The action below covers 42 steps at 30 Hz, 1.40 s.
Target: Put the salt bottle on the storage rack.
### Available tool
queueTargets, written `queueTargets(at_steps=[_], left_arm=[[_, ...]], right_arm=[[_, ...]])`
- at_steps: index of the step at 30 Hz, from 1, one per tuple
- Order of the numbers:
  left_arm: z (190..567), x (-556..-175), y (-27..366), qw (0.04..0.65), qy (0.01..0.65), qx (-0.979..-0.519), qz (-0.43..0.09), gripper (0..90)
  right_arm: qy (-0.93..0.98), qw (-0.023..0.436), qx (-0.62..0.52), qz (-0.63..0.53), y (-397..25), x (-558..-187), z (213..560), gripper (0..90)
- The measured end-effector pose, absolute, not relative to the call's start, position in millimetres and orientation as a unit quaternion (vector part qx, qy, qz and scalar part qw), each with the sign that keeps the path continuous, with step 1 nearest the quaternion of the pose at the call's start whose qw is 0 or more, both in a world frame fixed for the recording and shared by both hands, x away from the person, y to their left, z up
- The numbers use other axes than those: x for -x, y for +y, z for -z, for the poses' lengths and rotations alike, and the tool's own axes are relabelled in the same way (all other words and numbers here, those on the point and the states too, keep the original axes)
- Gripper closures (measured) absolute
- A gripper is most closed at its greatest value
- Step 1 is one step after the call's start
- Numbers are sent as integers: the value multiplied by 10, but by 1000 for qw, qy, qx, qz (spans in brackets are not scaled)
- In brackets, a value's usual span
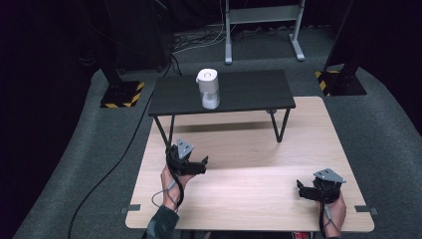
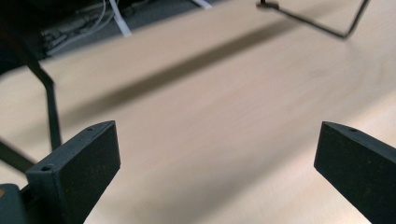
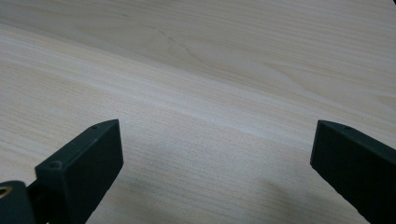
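Observation:
A white cylindrical device (image 1: 208, 88) stands upright on a small black raised shelf (image 1: 249, 92) at the far side of the light wooden table (image 1: 249, 184). My left gripper (image 1: 199, 167) hovers low over the table's near left part, open, with nothing between its jaws (image 2: 217, 163). My right gripper (image 1: 301, 190) is near the front right corner, also open and empty, its jaws wide apart over bare wood (image 3: 215, 158). Both grippers are well short of the shelf and the device.
The shelf's thin black legs (image 1: 278, 124) stand on the table (image 2: 51, 116) ahead of my left gripper. Beyond the table lie grey carpet, black stand bases with yellow-black tape (image 1: 121, 94) and a white frame (image 1: 261, 15). A black cable (image 1: 107, 174) runs along the floor at the left.

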<state>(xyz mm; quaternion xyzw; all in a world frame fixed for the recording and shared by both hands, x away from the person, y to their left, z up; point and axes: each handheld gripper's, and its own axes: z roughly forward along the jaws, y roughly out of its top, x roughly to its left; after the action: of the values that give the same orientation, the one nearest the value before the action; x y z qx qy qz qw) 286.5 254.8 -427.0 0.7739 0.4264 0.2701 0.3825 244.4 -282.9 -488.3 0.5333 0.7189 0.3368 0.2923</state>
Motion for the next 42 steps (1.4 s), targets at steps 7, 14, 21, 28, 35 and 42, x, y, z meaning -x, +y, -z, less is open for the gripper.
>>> queueTargets(at_steps=[7, 14, 21, 28, 35, 42], left_arm=[[4679, -2679, 2569, 354, 457, -780, -239, 0], [4761, -2607, 2492, 338, 461, -783, -245, 0], [4735, -2672, 2445, 320, 461, -793, -236, 0], [4747, -2623, 2381, 314, 459, -791, -256, 0], [4751, -2621, 2366, 314, 460, -790, -258, 0], [4754, -2638, 2340, 315, 458, -790, -258, 2]], right_arm=[[720, 292, -533, -336, -2828, -2449, 4880, 11], [727, 294, -528, -325, -2785, -2468, 4869, 11], [721, 297, -532, -330, -2792, -2440, 4880, 11], [725, 299, -530, -323, -2771, -2450, 4874, 10], [729, 302, -528, -315, -2735, -2461, 4868, 10], [736, 302, -524, -305, -2700, -2482, 4857, 10]])
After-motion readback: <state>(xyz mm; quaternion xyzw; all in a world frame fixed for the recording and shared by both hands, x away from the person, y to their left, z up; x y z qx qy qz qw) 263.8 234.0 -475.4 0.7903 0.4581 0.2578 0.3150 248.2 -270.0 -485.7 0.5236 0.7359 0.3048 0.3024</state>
